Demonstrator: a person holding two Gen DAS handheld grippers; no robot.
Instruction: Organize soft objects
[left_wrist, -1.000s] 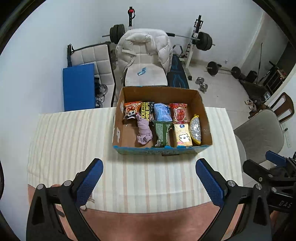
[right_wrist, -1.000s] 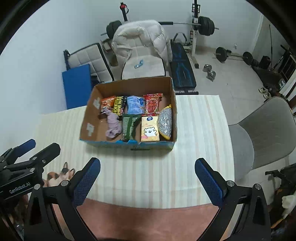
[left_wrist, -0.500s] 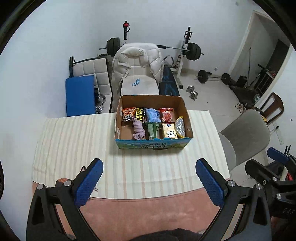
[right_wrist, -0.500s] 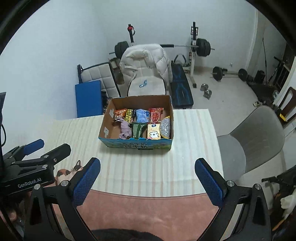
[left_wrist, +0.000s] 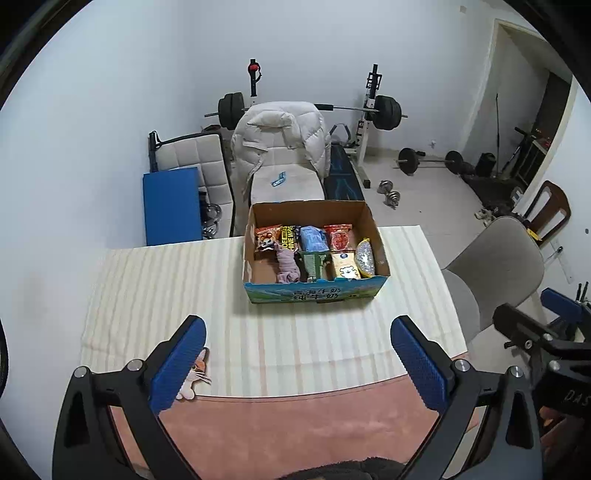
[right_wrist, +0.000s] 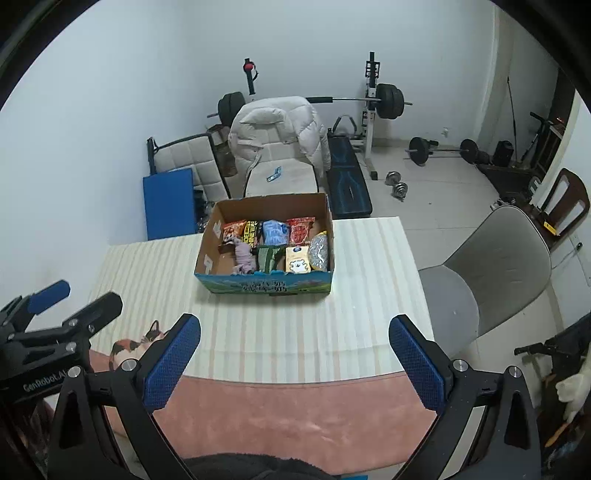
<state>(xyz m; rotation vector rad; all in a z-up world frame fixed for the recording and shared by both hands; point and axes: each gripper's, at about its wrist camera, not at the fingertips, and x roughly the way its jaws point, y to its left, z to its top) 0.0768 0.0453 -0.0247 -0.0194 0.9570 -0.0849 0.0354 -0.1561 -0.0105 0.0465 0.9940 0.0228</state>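
Observation:
A cardboard box (left_wrist: 314, 291) stands on the striped tablecloth (left_wrist: 166, 295); it also shows in the right wrist view (right_wrist: 264, 286). It holds several snack packets, a blue pouch (left_wrist: 313, 239) and a mauve soft cloth (left_wrist: 288, 264) (right_wrist: 244, 256). My left gripper (left_wrist: 299, 365) is open and empty, well back from the box over the table's near edge. My right gripper (right_wrist: 293, 363) is open and empty, equally far back. A cat-print soft item (left_wrist: 194, 373) (right_wrist: 133, 345) lies at the near left table edge, partly hidden by a finger.
A pink cloth (left_wrist: 295, 424) covers the near table edge. A grey chair (left_wrist: 491, 266) stands to the right. Beyond the table are a padded chair with a puffy jacket (left_wrist: 280, 136), a blue mat (left_wrist: 171, 203) and a weight bench with barbells (left_wrist: 384, 110).
Both grippers have drawn back and up from the box, which now looks smaller and farther. Both stay open and empty. The box contents have not moved.

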